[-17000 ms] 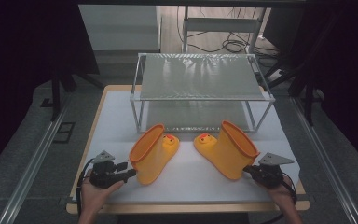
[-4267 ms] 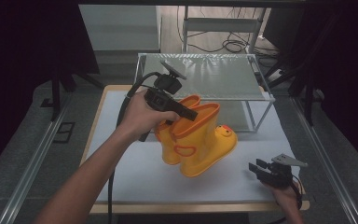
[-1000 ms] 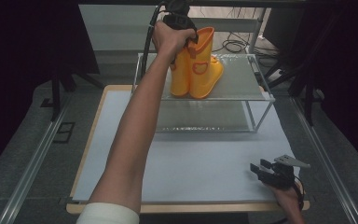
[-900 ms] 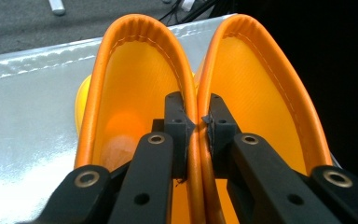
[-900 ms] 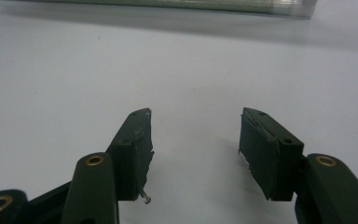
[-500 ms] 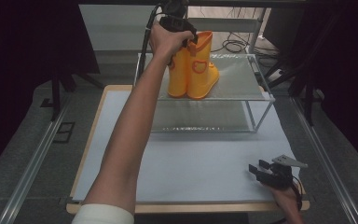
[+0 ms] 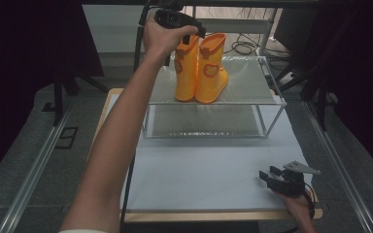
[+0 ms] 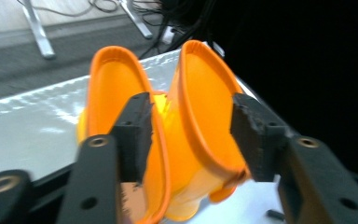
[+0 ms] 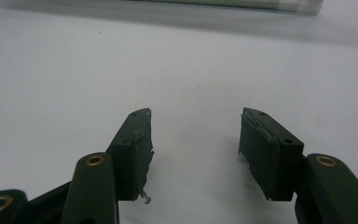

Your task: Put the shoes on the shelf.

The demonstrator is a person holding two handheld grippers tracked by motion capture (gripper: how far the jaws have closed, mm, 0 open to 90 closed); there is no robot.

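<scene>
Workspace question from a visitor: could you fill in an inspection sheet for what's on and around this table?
Surface: pale table top, bare in front; a wire shelf rack stands at its far end.
Job's things: two orange boots stand upright side by side on the rack's top shelf.
Clutter: nothing seen.
Grippers: left gripper above the boot tops, jaws just opened, pads off the rims; right gripper open, empty, low over the table.
Cables: a black cable trails from the left gripper; more lie on the floor behind.
Surroundings: dark curtains, grey floor.
</scene>
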